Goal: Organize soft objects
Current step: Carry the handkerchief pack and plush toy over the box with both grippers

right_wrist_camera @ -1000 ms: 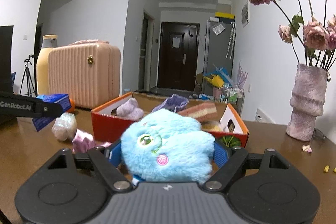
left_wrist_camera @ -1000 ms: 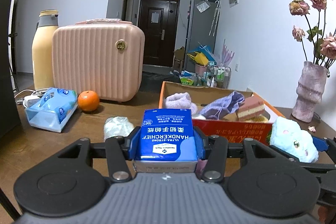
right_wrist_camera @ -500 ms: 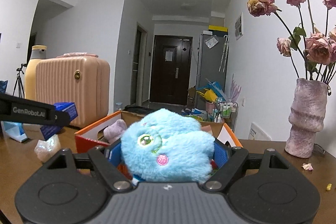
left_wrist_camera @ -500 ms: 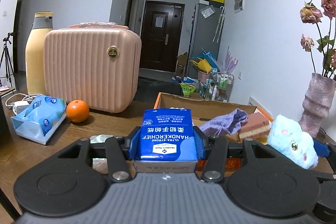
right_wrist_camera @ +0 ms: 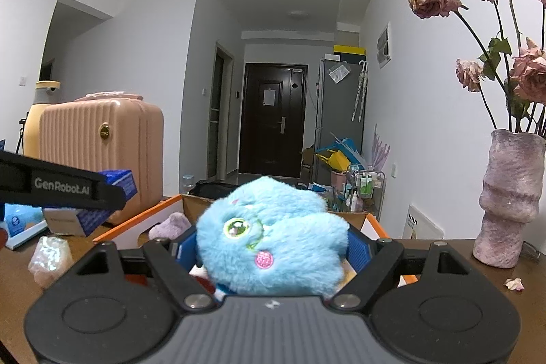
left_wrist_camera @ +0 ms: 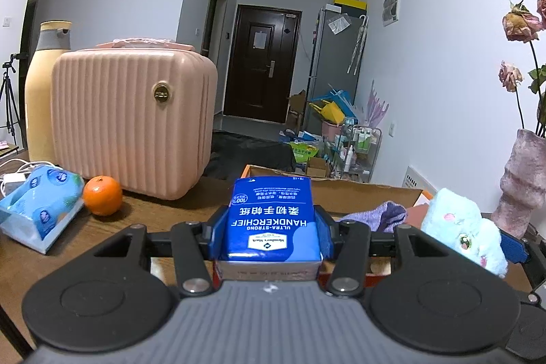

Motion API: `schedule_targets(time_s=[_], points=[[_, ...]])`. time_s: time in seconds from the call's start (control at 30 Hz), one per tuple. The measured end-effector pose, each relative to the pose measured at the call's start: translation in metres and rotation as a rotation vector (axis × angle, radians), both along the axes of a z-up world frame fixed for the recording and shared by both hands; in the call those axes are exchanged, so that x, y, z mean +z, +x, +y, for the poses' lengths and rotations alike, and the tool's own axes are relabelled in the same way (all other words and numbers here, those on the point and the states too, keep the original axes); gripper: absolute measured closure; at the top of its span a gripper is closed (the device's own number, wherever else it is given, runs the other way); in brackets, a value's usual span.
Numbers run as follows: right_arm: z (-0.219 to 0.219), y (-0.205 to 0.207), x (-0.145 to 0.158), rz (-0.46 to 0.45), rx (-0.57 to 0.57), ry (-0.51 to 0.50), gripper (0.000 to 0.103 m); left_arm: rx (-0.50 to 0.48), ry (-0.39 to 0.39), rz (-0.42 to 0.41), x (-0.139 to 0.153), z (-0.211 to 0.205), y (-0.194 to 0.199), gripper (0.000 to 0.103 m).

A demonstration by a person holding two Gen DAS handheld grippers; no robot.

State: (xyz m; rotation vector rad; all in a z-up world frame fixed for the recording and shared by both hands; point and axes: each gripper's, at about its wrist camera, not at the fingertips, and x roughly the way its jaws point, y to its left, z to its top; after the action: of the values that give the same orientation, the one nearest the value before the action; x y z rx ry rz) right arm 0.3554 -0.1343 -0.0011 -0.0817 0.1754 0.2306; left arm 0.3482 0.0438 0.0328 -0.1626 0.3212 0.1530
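Note:
My left gripper (left_wrist_camera: 269, 227) is shut on a blue handkerchief tissue pack (left_wrist_camera: 271, 220), held above the near edge of the orange cardboard box (left_wrist_camera: 327, 190). My right gripper (right_wrist_camera: 269, 244) is shut on a fluffy light-blue plush toy (right_wrist_camera: 273, 237), held over the same box (right_wrist_camera: 136, 227). The plush also shows at the right of the left wrist view (left_wrist_camera: 460, 227). A purple cloth (left_wrist_camera: 378, 215) and a lilac soft item (right_wrist_camera: 170, 224) lie in the box. The left gripper with its pack shows at the left of the right wrist view (right_wrist_camera: 85, 193).
A pink ribbed case (left_wrist_camera: 133, 121), a yellow bottle (left_wrist_camera: 44, 87), an orange (left_wrist_camera: 102, 195) and a light-blue tissue pack (left_wrist_camera: 37, 207) stand at the left. A crinkly wrapped item (right_wrist_camera: 51, 256) lies on the brown table. A pink vase (right_wrist_camera: 508, 197) with dried roses stands at the right.
Both grippers have risen with their loads; the box and table have dropped lower in both views. The left gripper has moved closer to the box.

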Motion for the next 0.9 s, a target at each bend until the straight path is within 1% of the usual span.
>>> schedule_targets(time_s=[0.43,0.67,0.9], points=[[-0.003,0.045,0.000,-0.018,-0.030,0.016,0.021,-0.009,0.004,-0.019,0.001,-0.006,0.039,0.051],[-0.002,0.067,0.000,-0.023,-0.045,0.019,0.021,-0.014,-0.001,-0.014,-0.001,-0.006,0.065,0.051],[0.000,0.092,-0.001,-0.017,-0.062,0.026,0.021,-0.018,0.004,-0.024,-0.002,-0.006,0.089,0.051]])
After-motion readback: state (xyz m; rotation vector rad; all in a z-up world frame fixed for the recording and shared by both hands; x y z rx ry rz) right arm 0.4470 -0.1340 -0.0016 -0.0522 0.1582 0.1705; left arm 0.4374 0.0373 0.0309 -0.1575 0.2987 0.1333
